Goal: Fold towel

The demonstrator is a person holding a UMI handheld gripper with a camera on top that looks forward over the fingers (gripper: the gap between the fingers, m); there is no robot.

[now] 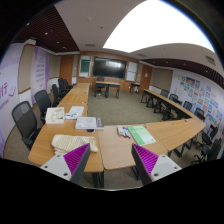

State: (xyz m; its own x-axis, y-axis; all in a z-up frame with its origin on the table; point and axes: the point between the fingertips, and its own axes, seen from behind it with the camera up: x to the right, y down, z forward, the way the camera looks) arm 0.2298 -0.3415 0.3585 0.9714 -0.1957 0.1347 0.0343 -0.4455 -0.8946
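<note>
A pale, crumpled towel [70, 143] lies on the near end of the wooden table [105, 140], just ahead of my left finger. My gripper [112, 163] is held up off the table, in front of its near edge, with the fingers wide apart and nothing between them. The purple pads [147, 160] face each other across bare tabletop and floor.
Papers, a green folder [141, 134] and small items lie further along the table. Black office chairs [25, 120] line both sides of the U-shaped table arrangement. Screens hang on the far wall [108, 68]. Grey floor lies between the tables.
</note>
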